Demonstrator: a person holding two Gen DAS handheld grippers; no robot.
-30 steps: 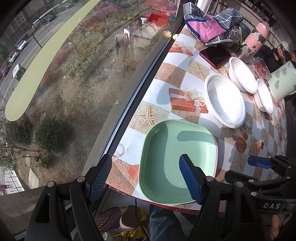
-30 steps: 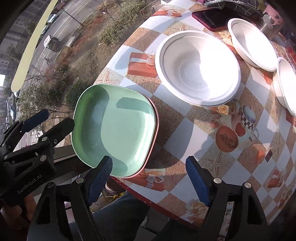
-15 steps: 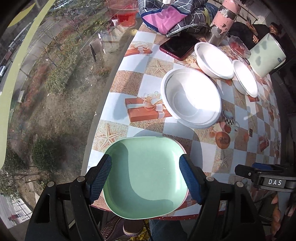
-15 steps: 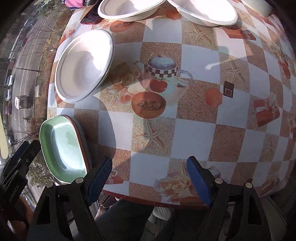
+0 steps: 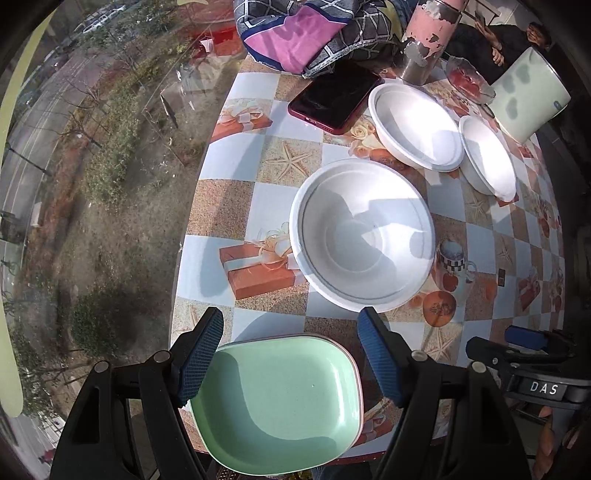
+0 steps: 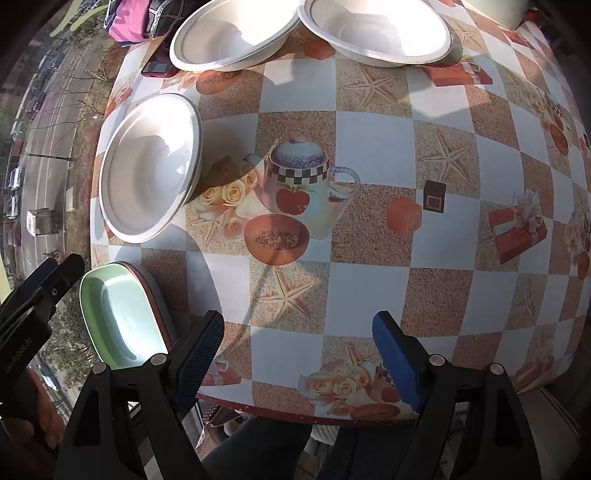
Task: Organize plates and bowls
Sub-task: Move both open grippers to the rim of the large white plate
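Green plate (image 5: pixel 280 402) sits stacked on a pink one at the table's (image 6: pixel 369 288) near-left edge; three white bowls lie beyond. My left gripper (image 5: pixel 291 354) hangs spread above the plate, the right gripper (image 6: pixel 299 354) spread over bare cloth. I'd take the nearest bowl (image 5: pixel 362 236) by its rim, level, and nest it gently.

Your table (image 5: pixel 236 206) (checkered printed cloth) carries a green plate (image 5: pixel 280 402), three white bowls (image 5: pixel 362 236), a red phone (image 5: pixel 334 98), and folded fabric (image 5: pixel 310 33).
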